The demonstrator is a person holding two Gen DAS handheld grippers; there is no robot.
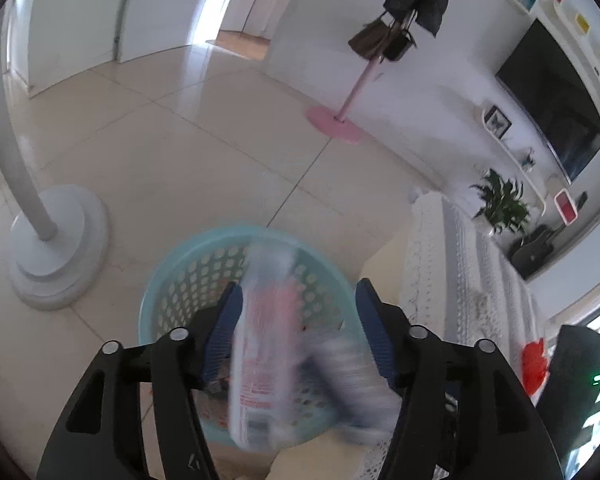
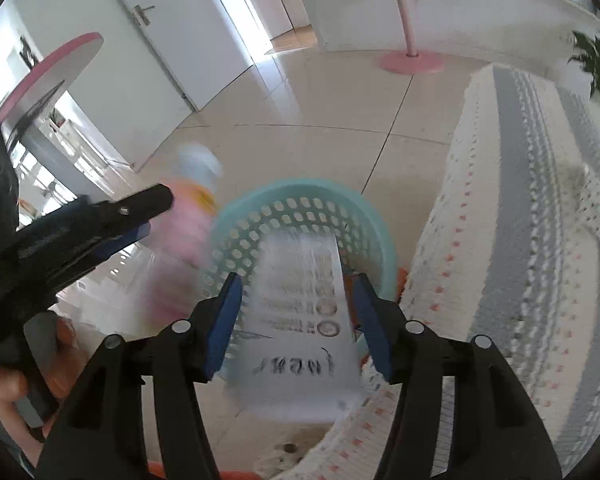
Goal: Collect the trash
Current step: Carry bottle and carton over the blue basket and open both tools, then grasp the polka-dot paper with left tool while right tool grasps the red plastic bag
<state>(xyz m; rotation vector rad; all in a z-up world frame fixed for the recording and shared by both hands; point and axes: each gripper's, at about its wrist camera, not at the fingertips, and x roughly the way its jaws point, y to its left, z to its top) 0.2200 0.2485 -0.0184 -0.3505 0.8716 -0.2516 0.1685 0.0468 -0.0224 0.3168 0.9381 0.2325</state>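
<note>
Your left tool (image 1: pixel 296 320) stands part open, a blurred red-labelled plastic bottle (image 1: pixel 260 364) loose between its pads, above the turquoise basket (image 1: pixel 172 280). Your right tool (image 2: pixel 296 320) is likewise part open around a white printed cup (image 2: pixel 304 328) at lower centre over that basket (image 2: pixel 260 208).

Daylight is gleaming on the pale floor tiles (image 1: pixel 188 152) ahead of the gripper. Beyond them a white door (image 2: pixel 140 60) is standing shut. Far ahead to the right, a pink coat stand (image 1: pixel 360 84) is carrying dark clothes. A crocheted cover (image 2: pixel 520 220) is draping furniture on the right, with a television (image 1: pixel 552 108) hanging beyond.
</note>
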